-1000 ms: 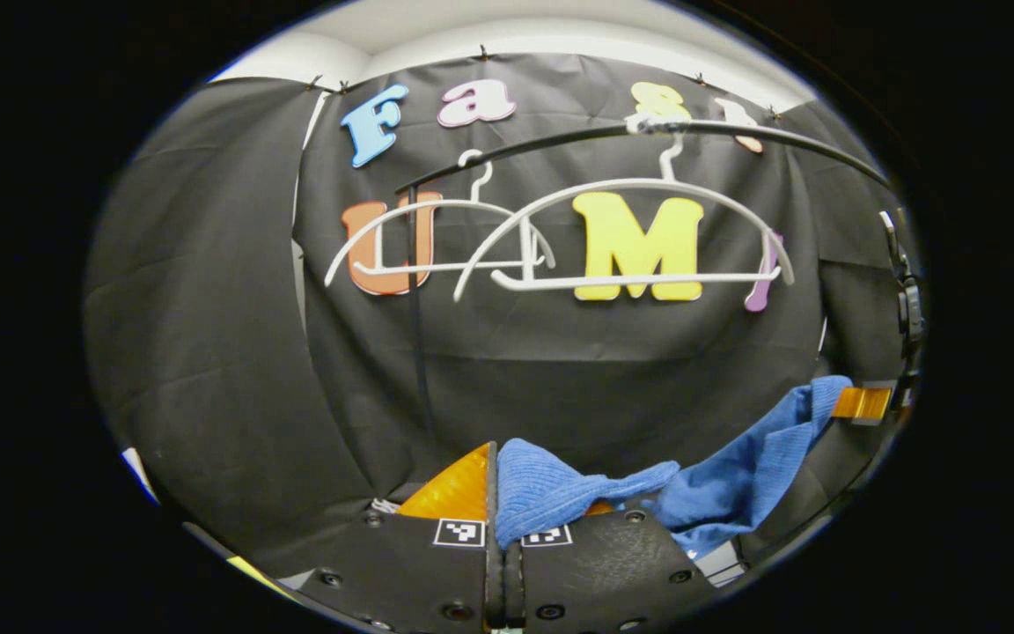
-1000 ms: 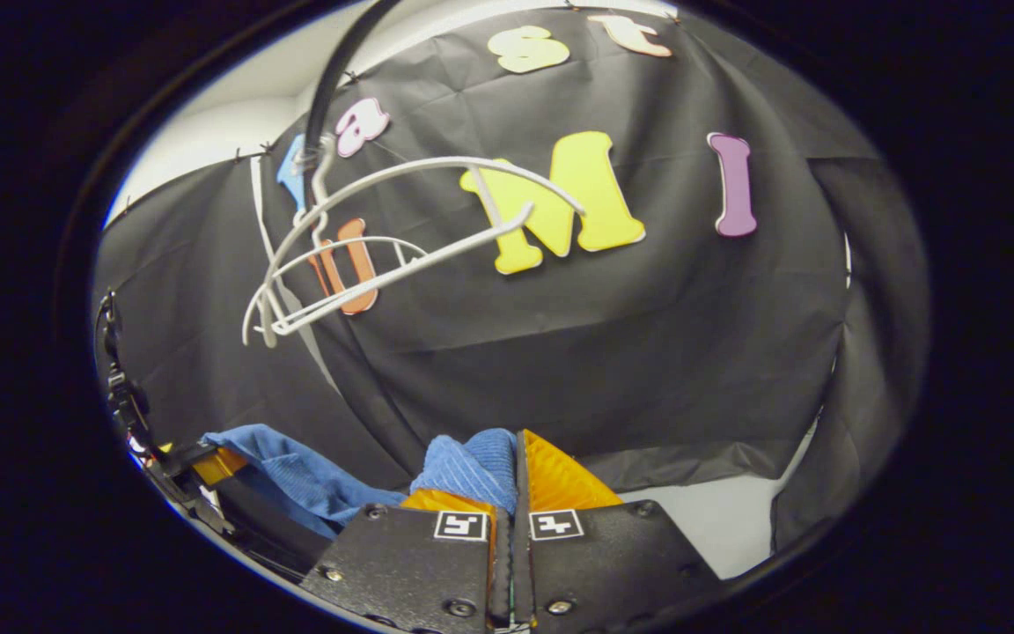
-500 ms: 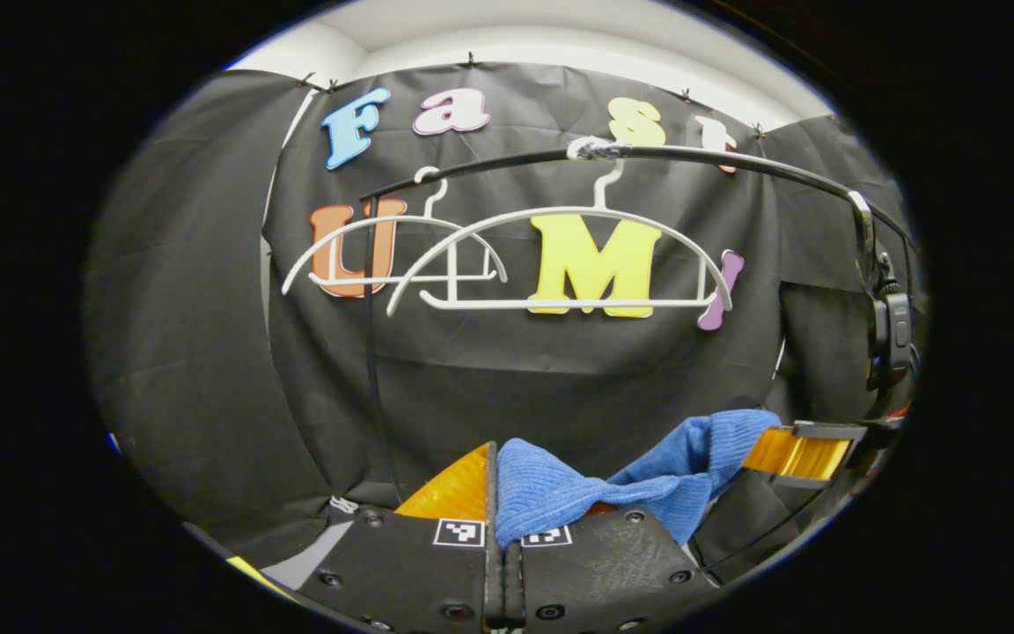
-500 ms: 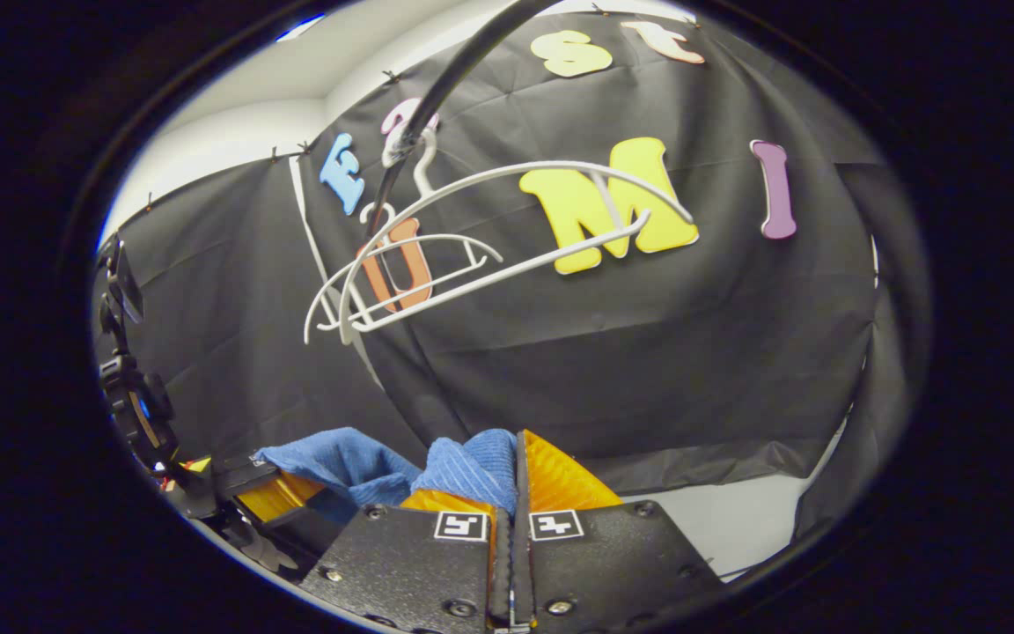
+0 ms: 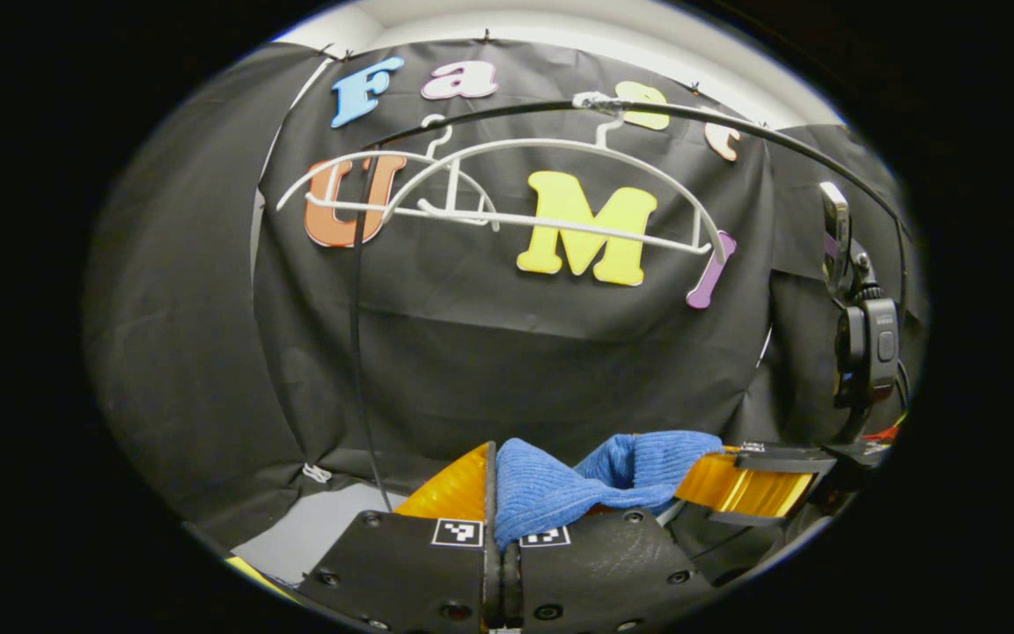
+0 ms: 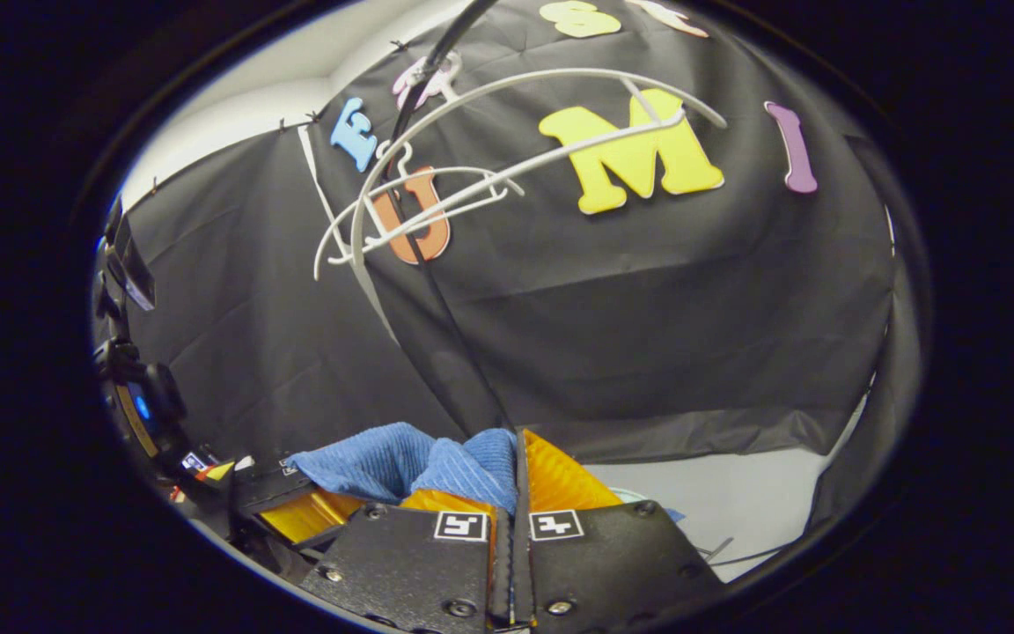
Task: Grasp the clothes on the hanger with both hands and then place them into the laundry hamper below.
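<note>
The blue cloth (image 5: 560, 489) is off the rack and held in the air between the two tools, so the step in hand looks like the carry down toward the hamper, which I cannot see from here. The left tool (image 5: 502, 493) is pinched narrow on one bunched end of the cloth, which bulges out over its right finger. The right tool (image 6: 511, 480) is clamped on the other end, the fabric wadded against its left finger. The two tools are near each other, and the cloth bunches in a short fold between them. Above, two white hangers (image 5: 507, 189) hang bare on the black rail (image 5: 736, 128). Next, I judge, both tools must lower together until the cloth is over the hamper, then open.
</note>
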A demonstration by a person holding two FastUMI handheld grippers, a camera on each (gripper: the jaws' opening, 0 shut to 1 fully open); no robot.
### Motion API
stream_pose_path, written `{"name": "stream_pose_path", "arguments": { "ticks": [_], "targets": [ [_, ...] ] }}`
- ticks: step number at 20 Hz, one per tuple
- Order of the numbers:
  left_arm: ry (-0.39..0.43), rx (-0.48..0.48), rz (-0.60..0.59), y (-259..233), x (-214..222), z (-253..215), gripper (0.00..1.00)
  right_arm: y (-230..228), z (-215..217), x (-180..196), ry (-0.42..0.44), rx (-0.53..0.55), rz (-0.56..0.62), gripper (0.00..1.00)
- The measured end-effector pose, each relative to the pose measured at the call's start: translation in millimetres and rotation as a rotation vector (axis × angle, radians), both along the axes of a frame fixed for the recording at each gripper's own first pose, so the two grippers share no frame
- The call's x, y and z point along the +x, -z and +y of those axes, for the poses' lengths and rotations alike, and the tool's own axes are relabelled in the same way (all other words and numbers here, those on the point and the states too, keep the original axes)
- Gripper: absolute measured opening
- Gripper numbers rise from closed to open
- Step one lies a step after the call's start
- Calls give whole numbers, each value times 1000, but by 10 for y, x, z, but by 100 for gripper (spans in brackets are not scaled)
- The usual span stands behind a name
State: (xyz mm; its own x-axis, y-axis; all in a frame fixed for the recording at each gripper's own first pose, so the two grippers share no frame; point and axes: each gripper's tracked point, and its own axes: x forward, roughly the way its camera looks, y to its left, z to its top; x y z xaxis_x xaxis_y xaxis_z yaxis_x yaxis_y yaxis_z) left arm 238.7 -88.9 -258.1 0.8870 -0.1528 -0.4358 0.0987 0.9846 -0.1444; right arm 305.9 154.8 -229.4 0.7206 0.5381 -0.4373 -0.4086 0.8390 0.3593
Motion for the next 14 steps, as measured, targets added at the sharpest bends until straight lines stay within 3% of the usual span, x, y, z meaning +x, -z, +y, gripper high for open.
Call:
{"name": "stream_pose_path", "arguments": {
  "ticks": [14],
  "targets": [
    [-30,-56,341,1898,-342,164,7,1821,26,-46,-22,-223,317,5]
  ]
}}
